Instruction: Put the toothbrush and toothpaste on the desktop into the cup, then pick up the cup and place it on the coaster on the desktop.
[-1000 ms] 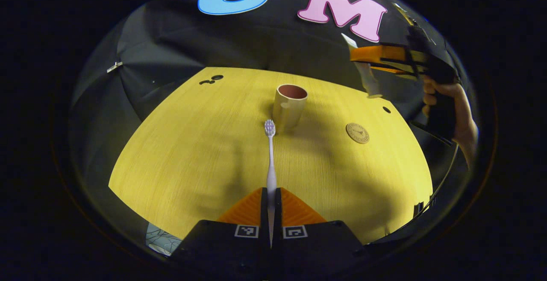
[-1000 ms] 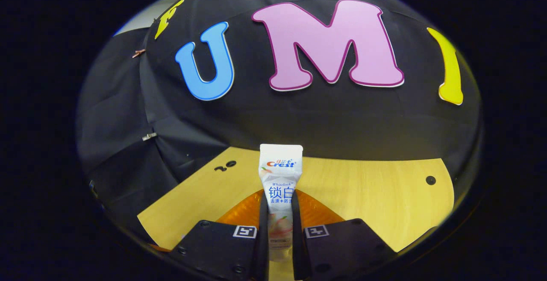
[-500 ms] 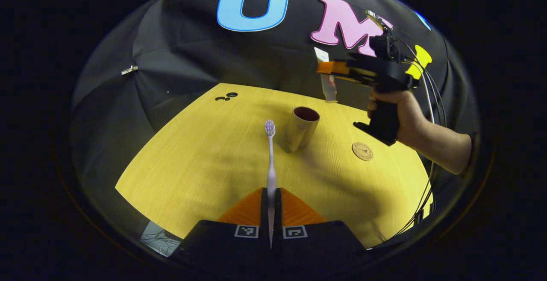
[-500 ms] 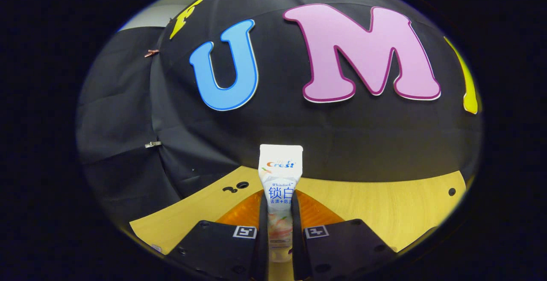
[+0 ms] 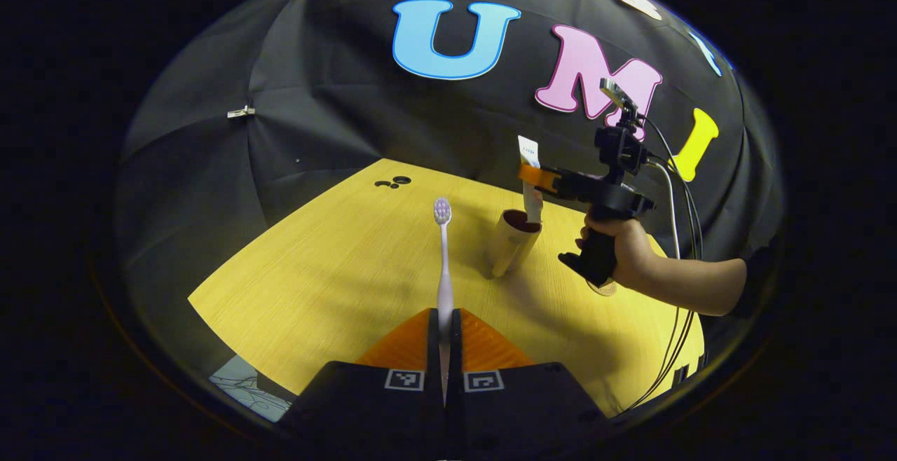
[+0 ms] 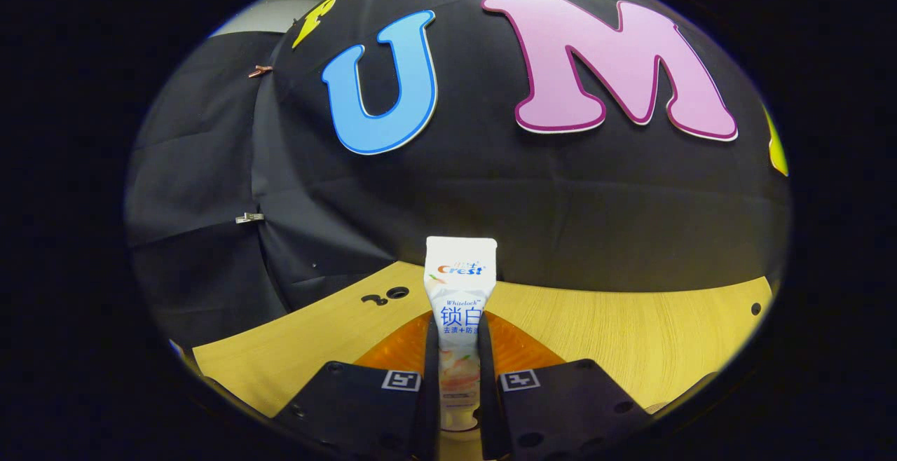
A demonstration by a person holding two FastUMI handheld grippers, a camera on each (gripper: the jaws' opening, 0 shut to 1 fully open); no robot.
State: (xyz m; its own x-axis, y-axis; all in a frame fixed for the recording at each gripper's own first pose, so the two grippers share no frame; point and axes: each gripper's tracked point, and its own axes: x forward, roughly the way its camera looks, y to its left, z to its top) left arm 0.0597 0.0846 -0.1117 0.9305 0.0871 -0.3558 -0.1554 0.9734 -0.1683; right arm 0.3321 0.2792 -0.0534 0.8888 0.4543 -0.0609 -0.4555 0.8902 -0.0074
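My left gripper [image 5: 444, 317] is shut on a white toothbrush [image 5: 443, 265] that points forward, bristle head up, above the wooden desktop [image 5: 336, 272]. Ahead of it stands a beige cup [image 5: 514, 243] with a dark inside. Over the cup my right gripper [image 5: 538, 179], held by a hand [image 5: 626, 258], keeps a white toothpaste tube [image 5: 531, 184] upright, its lower end at the cup's mouth. In the right gripper view the right gripper [image 6: 457, 349] is shut on the toothpaste tube [image 6: 459, 293]. The round coaster [image 5: 604, 287] peeks out below the hand.
Black cloth walls close off the desktop's back and left. Small dark holes [image 5: 394, 181] mark the far left of the desktop, and one more hole [image 6: 755, 307] sits at the far right. Cables [image 5: 678, 321] hang from the right gripper past the desk's right edge.
The right gripper has come down and left with the toothpaste, bringing its lower end to the cup's mouth. The hand now covers most of the coaster. My left gripper has pulled back and tilted up slightly.
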